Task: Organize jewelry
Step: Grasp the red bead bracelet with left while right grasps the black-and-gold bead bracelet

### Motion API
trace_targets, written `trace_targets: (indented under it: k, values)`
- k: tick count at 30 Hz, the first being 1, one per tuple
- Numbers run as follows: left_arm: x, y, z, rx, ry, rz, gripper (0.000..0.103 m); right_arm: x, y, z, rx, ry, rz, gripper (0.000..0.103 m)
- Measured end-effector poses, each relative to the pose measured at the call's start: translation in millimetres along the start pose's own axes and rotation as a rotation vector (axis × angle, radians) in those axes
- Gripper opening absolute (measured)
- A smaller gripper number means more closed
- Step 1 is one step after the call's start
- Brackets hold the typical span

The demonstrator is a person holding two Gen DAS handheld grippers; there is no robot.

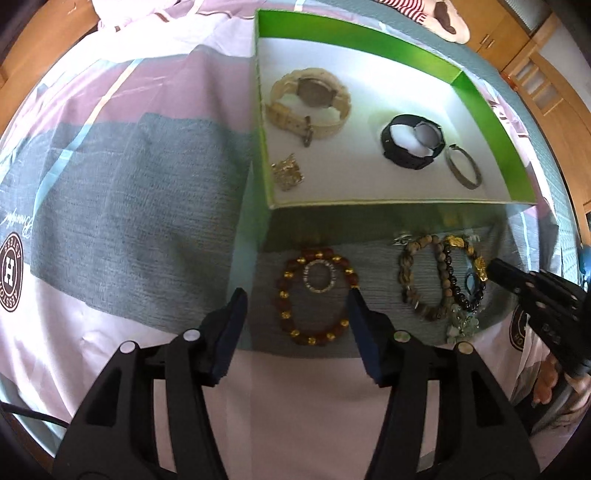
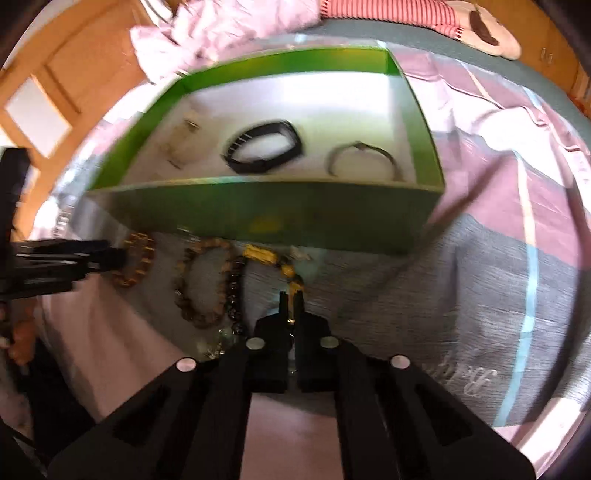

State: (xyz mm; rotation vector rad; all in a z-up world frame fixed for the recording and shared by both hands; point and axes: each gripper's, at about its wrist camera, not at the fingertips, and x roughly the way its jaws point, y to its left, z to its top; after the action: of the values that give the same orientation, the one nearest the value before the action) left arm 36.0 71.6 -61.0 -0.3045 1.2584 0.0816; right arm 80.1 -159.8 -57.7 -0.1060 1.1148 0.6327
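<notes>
A green box [image 1: 480,110] with a white floor holds a cream watch [image 1: 310,99], a black watch [image 1: 413,142], a metal bangle [image 1: 463,168] and a gold piece [image 1: 287,172]. In front of it on the bed lie a red-and-gold bead bracelet [image 1: 314,295] with a small silver ring [image 1: 319,277] inside, a brown bead bracelet [image 1: 421,280] and a black-and-gold bead bracelet [image 1: 469,273]. My left gripper [image 1: 295,302] is open just above the red bracelet. My right gripper [image 2: 291,295] is shut on the black-and-gold bracelet [image 2: 288,271]; it also shows in the left wrist view [image 1: 495,271].
The bedspread [image 1: 129,221] has pink, grey and white patches with round logos. A pale green stone piece [image 1: 461,325] lies below the brown bracelet. Wooden cabinets [image 1: 535,74] stand beyond the bed. A striped plush toy [image 2: 461,22] lies behind the box.
</notes>
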Motion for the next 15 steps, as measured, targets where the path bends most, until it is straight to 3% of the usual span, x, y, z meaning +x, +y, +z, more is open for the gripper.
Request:
trace_targets:
  k: [4, 6, 8, 10, 13, 15]
  values:
    - [7.3, 1.7, -0.3, 0.004, 0.016, 0.018, 0.053, 0.8, 0.5, 2.6, 0.007, -0.005, -0.027, 0.002]
    - [10.2, -0.6, -1.0, 0.013, 0.018, 0.035, 0.053, 4.1, -3.4, 1.7, 0.015, 0.007, -0.061, 0.008]
    - [12.2, -3.4, -1.8, 0.028, 0.014, 0.067, 0.04, 5.9, -6.2, -0.6, 0.02, 0.01, -0.059, 0.025]
    - [13.1, -5.9, -3.2, 0.049, 0.012, 0.087, 0.03, 7.9, -1.0, -1.7, -0.004, 0.006, -0.056, 0.026]
    - [13.4, -13.6, -3.6, 0.076, 0.02, 0.06, 0.013, 12.7, 5.2, -1.3, -0.045, -0.009, -0.078, 0.026]
    - [15.2, -22.3, -4.8, 0.1, 0.027, 0.042, 0.012, 20.6, 8.4, -2.2, -0.065, 0.002, -0.098, 0.026]
